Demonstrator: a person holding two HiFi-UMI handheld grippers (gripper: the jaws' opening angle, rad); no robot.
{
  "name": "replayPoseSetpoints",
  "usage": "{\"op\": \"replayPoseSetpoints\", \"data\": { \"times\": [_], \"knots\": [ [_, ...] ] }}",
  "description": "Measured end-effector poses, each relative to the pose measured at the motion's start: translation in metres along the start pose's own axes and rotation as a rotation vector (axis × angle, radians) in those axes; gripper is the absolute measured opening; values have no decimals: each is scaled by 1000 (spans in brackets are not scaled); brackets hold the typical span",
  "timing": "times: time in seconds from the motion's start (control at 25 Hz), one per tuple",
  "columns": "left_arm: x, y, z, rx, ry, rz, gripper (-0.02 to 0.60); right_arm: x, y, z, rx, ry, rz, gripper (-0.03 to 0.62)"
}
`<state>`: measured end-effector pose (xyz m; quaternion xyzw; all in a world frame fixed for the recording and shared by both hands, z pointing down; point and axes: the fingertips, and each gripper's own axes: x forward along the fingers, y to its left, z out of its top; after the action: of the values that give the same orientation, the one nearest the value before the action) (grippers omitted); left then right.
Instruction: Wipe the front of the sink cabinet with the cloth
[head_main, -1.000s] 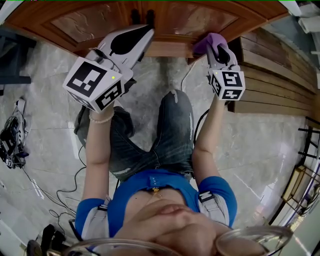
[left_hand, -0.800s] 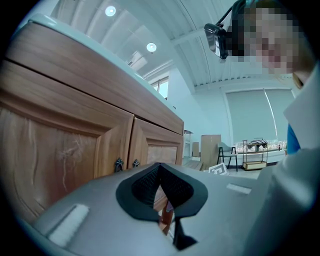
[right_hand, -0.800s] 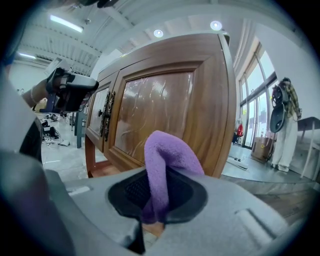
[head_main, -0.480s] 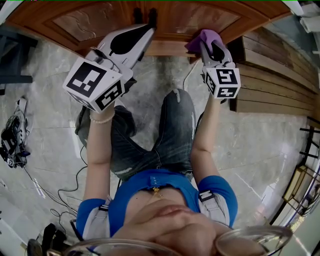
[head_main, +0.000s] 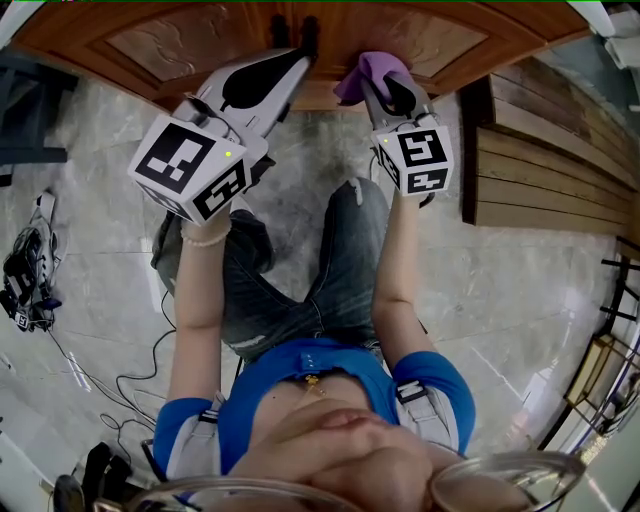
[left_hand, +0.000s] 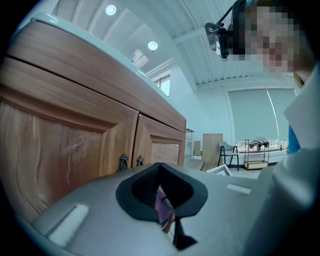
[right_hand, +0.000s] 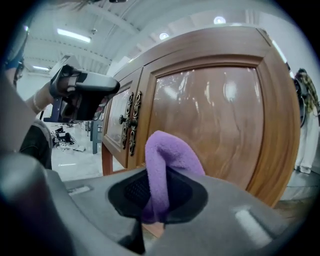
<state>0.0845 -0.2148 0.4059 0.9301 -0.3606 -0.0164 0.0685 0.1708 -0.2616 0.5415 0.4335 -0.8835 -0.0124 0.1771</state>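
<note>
So that the cloth (right_hand: 170, 155) could rub the cabinet door (right_hand: 220, 120), the right gripper (right_hand: 156, 215) clamped it; the left gripper (left_hand: 167, 220) hung closed.

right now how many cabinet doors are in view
2. The left door is left of the centre handles; the right door is beside it, facing the right claw and its purple cloth. More may lie out of frame.

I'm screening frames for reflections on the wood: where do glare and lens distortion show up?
Right gripper view: pale light reflections streak the glossy cabinet door behind the sharp purple cloth; its frame bows, corners go black. Left gripper view: no glare on the wood, edges curved. Head view: the cabinet front bows along the top.
</note>
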Motion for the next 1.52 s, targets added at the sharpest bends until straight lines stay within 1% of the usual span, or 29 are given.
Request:
{"op": "replayPoseSetpoints", "data": {
  "times": [0.2,0.4,0.56,0.72,0.92,1.08,1.12,1.16,1.2,1.28,1.32,1.4,1.48,1.52],
  "knots": [
    [1,2,-3,-6,4,-2,0,14,24,8,-16,-12,56,54],
    [-1,13,-9,-17,13,12,0,33,49,15,-20,-26,113,54],
    [-1,18,-12,-26,17,12,0,36,49,14,-8,-28,122,54],
    [1,17,-13,-47,2,8,0,35,49,14,-15,-15,132,54],
    [4,24,-24,-61,31,20,0,35,47,15,-5,-17,120,54],
    [5,26,-27,-117,41,12,0,32,49,17,7,-11,106,54],
    [8,28,-28,-118,47,16,0,30,47,20,17,-20,95,54],
    [11,30,-29,-101,52,22,0,27,45,25,30,-36,82,54],
    [15,33,-29,-63,60,31,0,25,44,32,46,-56,69,54],
    [18,37,-30,41,86,45,0,22,43,47,74,-90,51,54],
    [19,38,-30,76,102,50,0,21,44,55,84,-102,47,54],
    [18,42,-30,114,118,67,0,20,45,69,77,-101,43,54],
    [16,48,-29,154,109,100,0,20,46,81,46,-70,39,54],
    [13,51,-31,142,115,118,0,18,49,87,31,-39,37,54]
  ]
}}
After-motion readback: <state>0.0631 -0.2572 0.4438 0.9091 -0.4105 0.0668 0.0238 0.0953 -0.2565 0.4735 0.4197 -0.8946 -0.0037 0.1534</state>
